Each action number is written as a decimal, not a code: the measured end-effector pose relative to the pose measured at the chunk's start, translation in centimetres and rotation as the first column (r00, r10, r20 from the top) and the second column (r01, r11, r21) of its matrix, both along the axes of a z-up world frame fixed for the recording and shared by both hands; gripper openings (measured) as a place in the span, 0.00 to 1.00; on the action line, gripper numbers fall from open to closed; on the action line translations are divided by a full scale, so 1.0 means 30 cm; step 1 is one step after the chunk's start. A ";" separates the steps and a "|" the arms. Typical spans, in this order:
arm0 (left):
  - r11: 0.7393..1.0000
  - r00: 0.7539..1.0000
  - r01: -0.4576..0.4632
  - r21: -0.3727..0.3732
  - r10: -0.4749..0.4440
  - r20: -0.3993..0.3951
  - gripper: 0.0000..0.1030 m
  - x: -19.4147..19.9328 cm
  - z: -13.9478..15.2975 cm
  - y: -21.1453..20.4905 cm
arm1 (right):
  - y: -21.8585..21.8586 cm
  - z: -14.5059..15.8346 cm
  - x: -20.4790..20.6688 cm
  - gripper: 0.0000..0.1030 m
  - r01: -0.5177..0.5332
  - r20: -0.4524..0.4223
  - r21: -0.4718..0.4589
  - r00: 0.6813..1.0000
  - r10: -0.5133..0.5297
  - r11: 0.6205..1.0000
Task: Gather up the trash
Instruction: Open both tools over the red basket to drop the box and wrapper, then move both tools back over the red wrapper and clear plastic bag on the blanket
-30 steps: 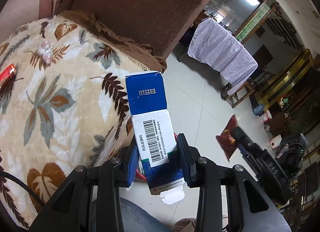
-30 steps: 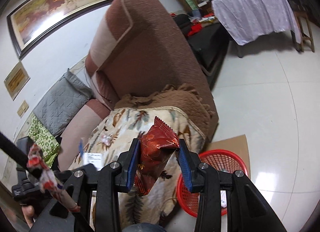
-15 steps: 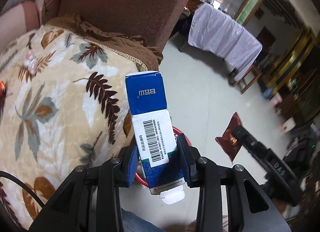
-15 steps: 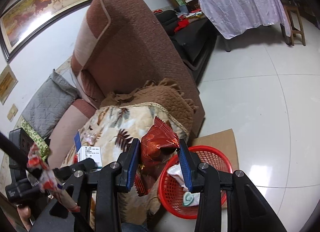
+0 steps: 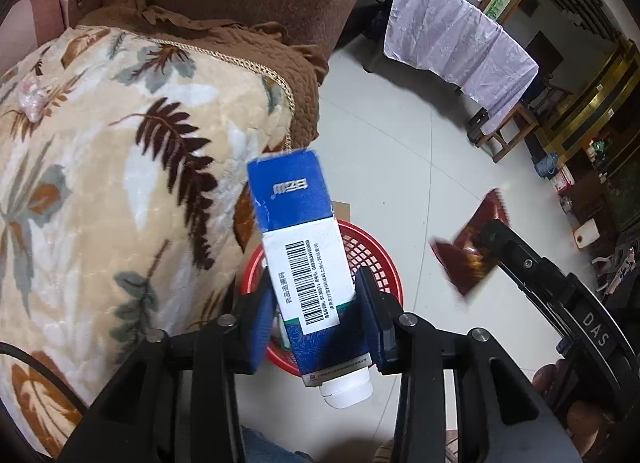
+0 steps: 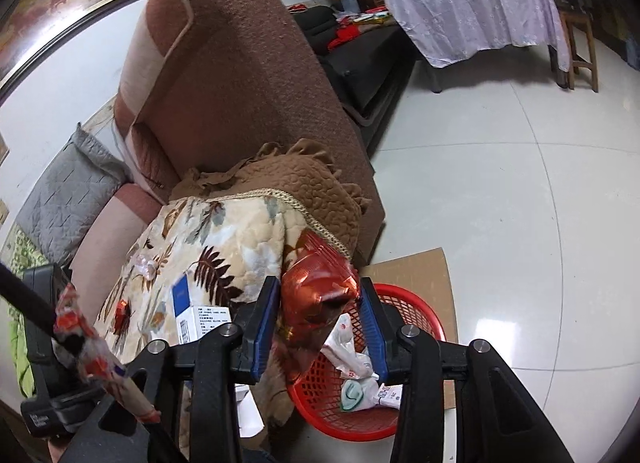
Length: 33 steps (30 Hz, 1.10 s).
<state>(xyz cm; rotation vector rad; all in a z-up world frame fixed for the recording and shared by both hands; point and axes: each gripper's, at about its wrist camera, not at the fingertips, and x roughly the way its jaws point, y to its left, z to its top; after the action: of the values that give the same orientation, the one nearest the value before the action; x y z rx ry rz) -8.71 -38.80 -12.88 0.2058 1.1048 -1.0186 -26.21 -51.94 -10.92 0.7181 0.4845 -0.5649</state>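
The left gripper (image 5: 316, 317) jaws clamp a blue-and-white box (image 5: 300, 247); the right gripper (image 6: 320, 319) jaws pinch a red foil wrapper (image 6: 316, 275). Both hang near the red basket (image 6: 420, 311), whose rim crowds the sofa blanket's (image 5: 120, 151) edge, so an early release may land trash on the blanket or the floor (image 6: 520, 183).

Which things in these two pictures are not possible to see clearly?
- Red basket, left wrist view: interior hidden by the blue box.
- Red wrapper, left wrist view: motion-blurred, no print legible.
- Box label, right wrist view: text too small.
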 end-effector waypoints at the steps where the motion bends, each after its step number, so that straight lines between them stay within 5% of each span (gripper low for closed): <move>1: 1.000 1.000 0.001 -0.002 -0.001 -0.011 0.38 0.001 -0.006 -0.005 | -0.006 0.000 -0.003 0.53 0.002 0.002 0.009 1.000 -0.002 1.000; 5: 1.000 0.999 0.002 -0.012 -0.002 -0.037 0.53 0.003 -0.003 -0.007 | -0.009 0.016 -0.013 0.55 0.005 0.009 0.018 1.000 -0.005 1.000; 18: 0.980 0.989 -0.141 -0.137 0.146 0.030 0.58 0.131 0.281 0.303 | 0.147 0.200 0.024 0.69 -0.043 0.042 -0.099 0.998 0.047 0.994; 26: 0.926 0.942 -0.295 -0.235 0.323 0.093 0.58 0.297 0.452 0.597 | 0.315 0.316 0.136 0.73 -0.148 0.017 -0.209 0.988 0.155 0.967; 33: 0.863 0.877 -0.428 -0.270 0.468 0.106 0.58 0.471 0.509 0.846 | 0.429 0.339 0.267 0.73 -0.313 0.056 -0.205 0.942 0.331 0.927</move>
<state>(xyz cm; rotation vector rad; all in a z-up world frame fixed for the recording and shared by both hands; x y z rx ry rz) 5.42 -13.42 2.41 -0.1581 0.8125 -0.6865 -18.19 -39.08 -0.75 0.4620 0.4450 -0.2636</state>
